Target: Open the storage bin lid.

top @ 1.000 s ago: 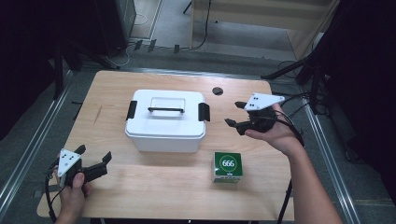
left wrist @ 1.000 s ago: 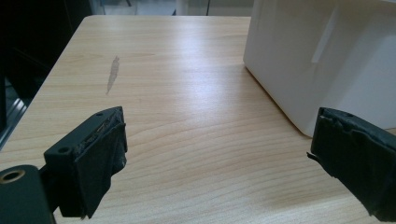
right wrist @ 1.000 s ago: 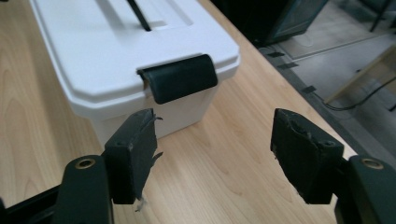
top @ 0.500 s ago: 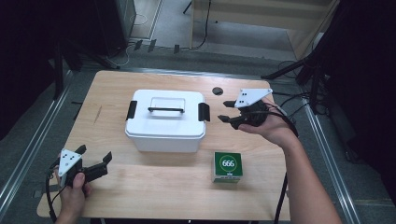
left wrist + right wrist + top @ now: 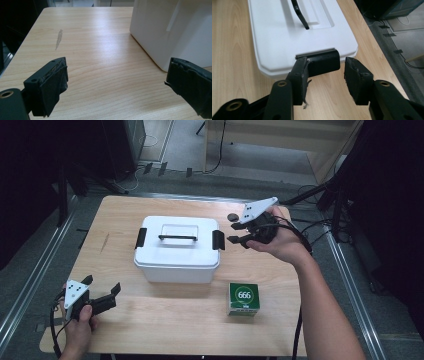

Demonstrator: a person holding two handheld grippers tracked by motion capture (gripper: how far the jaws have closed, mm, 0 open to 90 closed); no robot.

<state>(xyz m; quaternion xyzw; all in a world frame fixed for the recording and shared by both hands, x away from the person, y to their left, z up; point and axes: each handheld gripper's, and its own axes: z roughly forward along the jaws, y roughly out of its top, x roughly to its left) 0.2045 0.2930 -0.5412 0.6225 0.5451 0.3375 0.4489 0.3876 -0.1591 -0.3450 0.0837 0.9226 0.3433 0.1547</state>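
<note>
Jaws of the right gripper (image 5: 236, 233) have just been narrowing, nothing between them yet, and now sit just off the white box's (image 5: 177, 250) right-hand black latch (image 5: 323, 62), likely about to unclip it. Left gripper (image 5: 102, 294) waits wide open, near the box's front-left corner.

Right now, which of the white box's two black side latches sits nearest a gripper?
The latch on the white box's right end: the right gripper hovers beside it, while the opposite latch has none near.
</note>
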